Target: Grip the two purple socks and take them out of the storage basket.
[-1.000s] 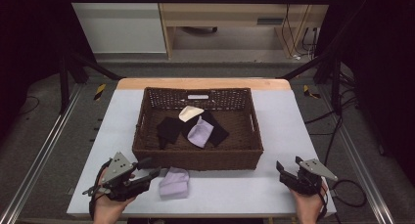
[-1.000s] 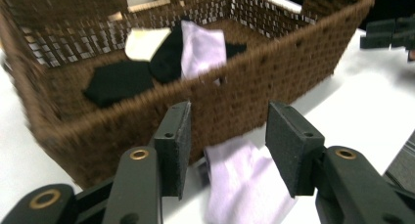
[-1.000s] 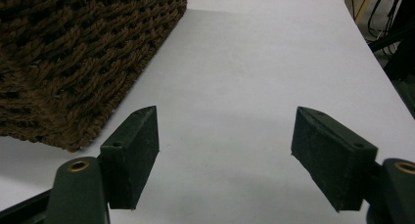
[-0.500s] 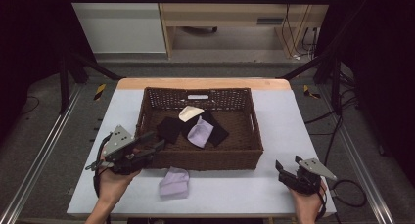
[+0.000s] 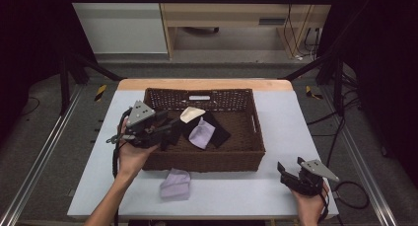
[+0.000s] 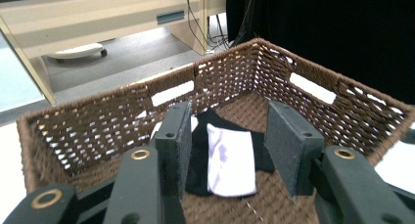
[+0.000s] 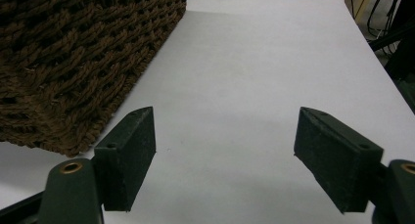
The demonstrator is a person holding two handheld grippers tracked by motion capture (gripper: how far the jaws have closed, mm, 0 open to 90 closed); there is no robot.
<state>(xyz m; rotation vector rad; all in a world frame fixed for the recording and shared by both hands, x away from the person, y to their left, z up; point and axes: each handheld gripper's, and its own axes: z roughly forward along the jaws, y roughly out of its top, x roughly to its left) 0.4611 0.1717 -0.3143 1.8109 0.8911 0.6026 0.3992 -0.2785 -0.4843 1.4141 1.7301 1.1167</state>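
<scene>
A brown wicker basket (image 5: pixel 199 93) stands mid-table. Inside lie black cloths (image 5: pixel 219 130), a lavender cloth (image 5: pixel 202 133) and a cream cloth (image 5: pixel 191 114). Another lavender cloth (image 5: pixel 175 184) lies on the table in front of the basket. My left gripper (image 5: pixel 170 127) hovers over the basket's left side, open and holding nothing. In the left gripper view its jaws (image 6: pixel 230 131) frame a pale lavender cloth (image 6: pixel 230 168) lying on a black cloth (image 6: pixel 198 170). My right gripper (image 5: pixel 286 171) rests open near the table's front right corner, and in the right gripper view (image 7: pixel 227 145) it is over bare table.
The white tabletop (image 5: pixel 291 122) has free room to the right of the basket. The basket's corner (image 7: pixel 73 62) stands to the left in the right gripper view. A wooden bench (image 5: pixel 236 18) and cables lie beyond the table.
My left gripper rose from the table beside the front lavender cloth and moved forward over the basket's left side. That cloth stayed on the table. The right gripper has not moved.
</scene>
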